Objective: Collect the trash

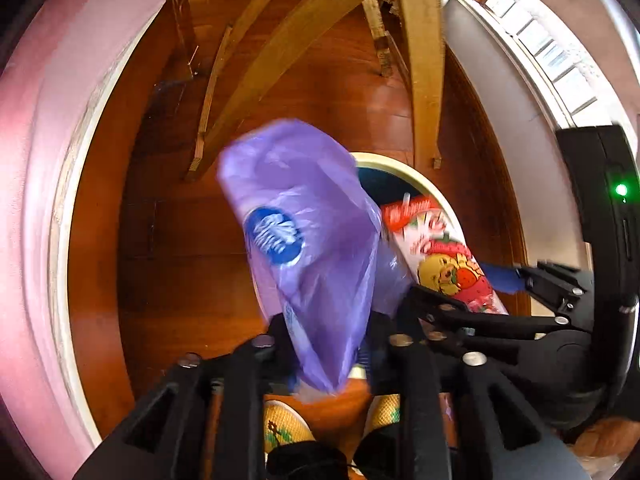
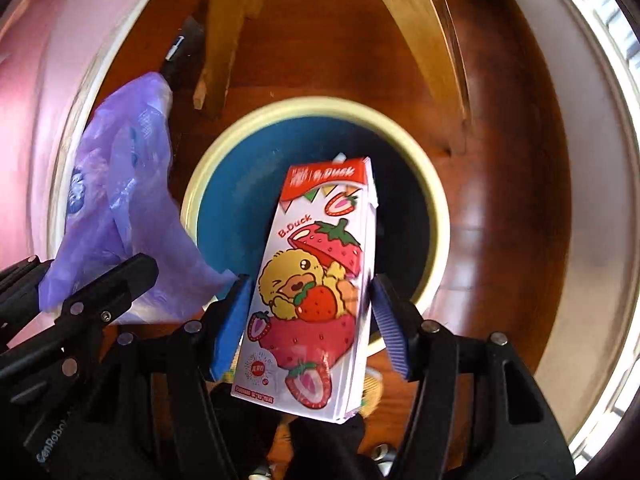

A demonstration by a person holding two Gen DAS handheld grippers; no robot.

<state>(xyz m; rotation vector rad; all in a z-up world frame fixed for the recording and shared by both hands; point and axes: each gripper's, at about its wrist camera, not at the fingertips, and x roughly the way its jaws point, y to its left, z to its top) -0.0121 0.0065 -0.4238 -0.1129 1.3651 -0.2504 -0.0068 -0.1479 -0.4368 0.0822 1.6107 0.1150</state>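
Observation:
A crumpled purple plastic bag (image 1: 304, 216) with a blue round logo hangs between the fingers of my left gripper (image 1: 328, 332), whose jaws stand apart and do not squeeze it. The bag's narrow end sits in the gap. My right gripper (image 2: 306, 320) is shut on a strawberry drink carton (image 2: 316, 280) with a yellow duck on it, blue pads on its two sides. Both point down over a round bin (image 2: 192, 196) with a cream rim and dark blue inside. The carton (image 1: 444, 260) is over the bin's mouth; the bag (image 2: 120, 200) is by its left rim.
The bin (image 1: 400, 164) stands on a red-brown wooden floor (image 1: 180, 240). Pale wooden chair legs (image 1: 420, 80) rise just behind it. A white skirting and pink wall (image 1: 48, 160) curve along the left. A person's yellow patterned shoes (image 1: 284, 428) show under the grippers.

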